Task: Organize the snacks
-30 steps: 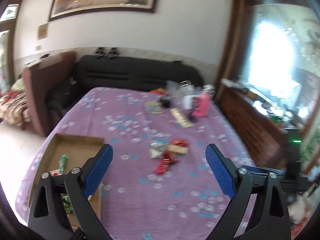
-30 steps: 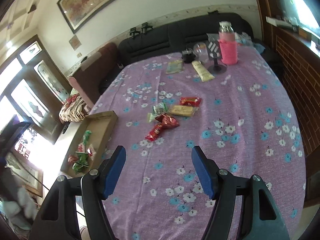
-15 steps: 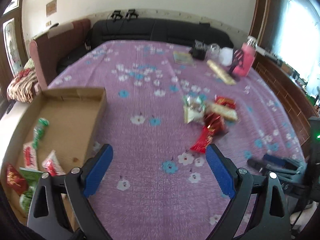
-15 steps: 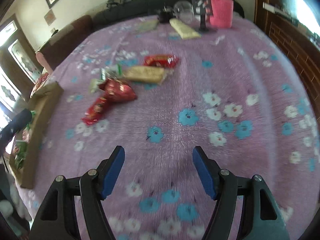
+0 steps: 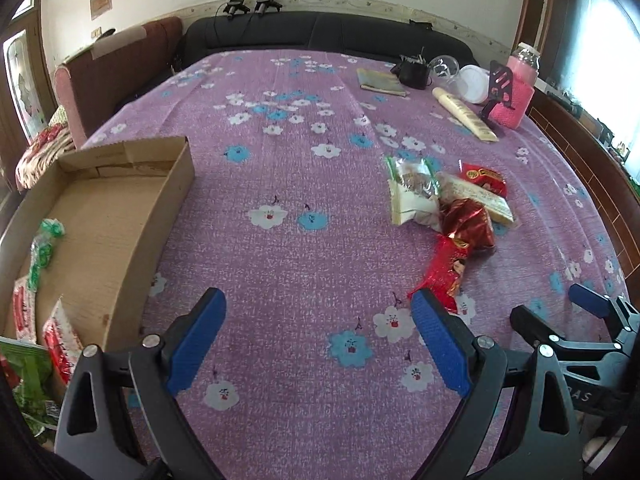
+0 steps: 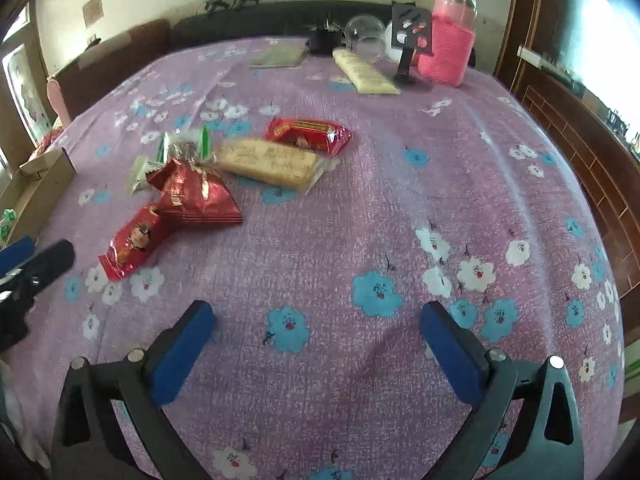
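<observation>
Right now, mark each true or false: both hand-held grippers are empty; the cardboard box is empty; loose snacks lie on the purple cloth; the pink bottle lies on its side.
1. Both empty: true. The left hand-held gripper and right hand-held gripper hold nothing.
2. Box empty: false. The cardboard box holds several packets.
3. Loose snacks on the cloth: true.
4. Bottle on its side: false. The pink bottle stands upright.

Left tool (image 5: 318, 322), right tool (image 6: 316, 326) agape
</observation>
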A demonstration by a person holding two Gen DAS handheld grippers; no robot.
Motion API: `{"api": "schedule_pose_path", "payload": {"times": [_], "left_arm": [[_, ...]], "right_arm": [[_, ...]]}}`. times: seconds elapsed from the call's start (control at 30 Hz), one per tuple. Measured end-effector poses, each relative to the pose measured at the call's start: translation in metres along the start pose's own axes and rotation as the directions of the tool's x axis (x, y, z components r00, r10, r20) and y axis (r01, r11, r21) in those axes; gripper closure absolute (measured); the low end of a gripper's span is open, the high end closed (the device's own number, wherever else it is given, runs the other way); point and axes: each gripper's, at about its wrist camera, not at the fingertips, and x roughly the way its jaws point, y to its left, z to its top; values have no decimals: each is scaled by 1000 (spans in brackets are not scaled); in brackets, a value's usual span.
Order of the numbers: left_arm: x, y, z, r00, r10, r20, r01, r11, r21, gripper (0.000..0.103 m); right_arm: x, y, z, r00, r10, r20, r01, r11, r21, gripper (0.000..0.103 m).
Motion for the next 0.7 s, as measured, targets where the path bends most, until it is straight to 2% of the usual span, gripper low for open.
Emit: {"api": "schedule_pose_path", "payload": {"times": [0.2, 0.47, 0.7], "left_arm": [[10, 8, -1, 999, -14, -42, 12, 999, -40, 9], [18, -8, -1, 994, 77, -80, -74, 997, 37, 5], [22, -7, 1, 993, 78, -92, -76, 997, 31, 0]], "right_arm": [[-1, 0, -1, 1000, -1, 0, 1, 1000, -1, 0], [-1, -1, -2, 1000, 0, 1, 0, 1000, -1, 0], [0, 0, -1, 1000, 0, 1, 0, 1000, -1, 0]]}}
